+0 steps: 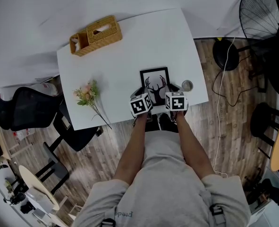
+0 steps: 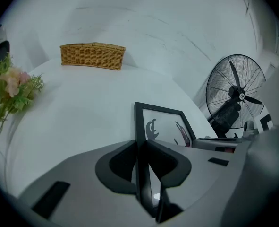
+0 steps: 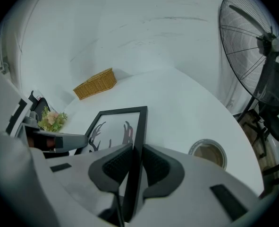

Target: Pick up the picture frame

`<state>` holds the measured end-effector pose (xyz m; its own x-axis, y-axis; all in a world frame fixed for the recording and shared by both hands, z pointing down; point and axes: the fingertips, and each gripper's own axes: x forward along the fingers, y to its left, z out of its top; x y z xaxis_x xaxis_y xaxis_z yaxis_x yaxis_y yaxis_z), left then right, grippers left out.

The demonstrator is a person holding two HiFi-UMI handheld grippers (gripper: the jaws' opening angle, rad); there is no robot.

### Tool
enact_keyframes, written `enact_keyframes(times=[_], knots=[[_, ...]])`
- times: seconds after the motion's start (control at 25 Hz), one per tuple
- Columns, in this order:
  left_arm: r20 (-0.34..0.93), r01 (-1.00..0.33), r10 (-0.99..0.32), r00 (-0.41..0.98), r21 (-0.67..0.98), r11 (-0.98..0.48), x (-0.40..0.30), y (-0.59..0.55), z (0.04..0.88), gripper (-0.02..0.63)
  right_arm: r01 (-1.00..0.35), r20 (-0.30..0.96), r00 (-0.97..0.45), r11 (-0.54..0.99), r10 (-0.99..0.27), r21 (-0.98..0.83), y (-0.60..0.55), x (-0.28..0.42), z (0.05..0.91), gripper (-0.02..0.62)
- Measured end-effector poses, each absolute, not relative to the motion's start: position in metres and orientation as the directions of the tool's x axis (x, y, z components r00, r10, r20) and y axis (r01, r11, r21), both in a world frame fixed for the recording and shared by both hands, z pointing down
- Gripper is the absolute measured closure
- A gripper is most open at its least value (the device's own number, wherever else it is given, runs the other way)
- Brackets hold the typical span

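Note:
A black picture frame [image 1: 154, 81] with a deer-antler print lies at the near edge of the white table [image 1: 130, 56]. My left gripper [image 1: 142, 98] holds the frame's left bar near its lower corner. In the left gripper view the picture frame [image 2: 164, 126] runs away from me, and the left gripper [image 2: 140, 146] has both pads pressed on that bar. My right gripper [image 1: 175, 96] grips the opposite side. The right gripper view shows the picture frame [image 3: 112, 127] with its right bar squeezed in the right gripper [image 3: 137, 151].
A wicker basket [image 1: 96, 36] stands at the table's far left. A small flower sprig [image 1: 88, 94] lies left of the frame. A round cup [image 1: 187, 85] sits just right of it. A floor fan [image 1: 266, 22] and cables stand to the right; chairs [image 1: 30, 109] to the left.

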<state>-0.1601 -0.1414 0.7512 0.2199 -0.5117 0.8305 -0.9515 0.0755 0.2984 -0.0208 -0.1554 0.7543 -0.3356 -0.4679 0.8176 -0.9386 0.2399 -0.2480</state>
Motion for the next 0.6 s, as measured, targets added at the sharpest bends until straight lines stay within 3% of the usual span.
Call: enact_keyframes(times=[0.6], knots=[[0.826, -0.951, -0.523, 0.208, 0.296, 0.089, -0.165, -0.128, 0.74, 0.518, -0.933, 0.805, -0.352, 0.252, -0.477, -0.259, -0.146, -0.025, 0.746, 0.523]])
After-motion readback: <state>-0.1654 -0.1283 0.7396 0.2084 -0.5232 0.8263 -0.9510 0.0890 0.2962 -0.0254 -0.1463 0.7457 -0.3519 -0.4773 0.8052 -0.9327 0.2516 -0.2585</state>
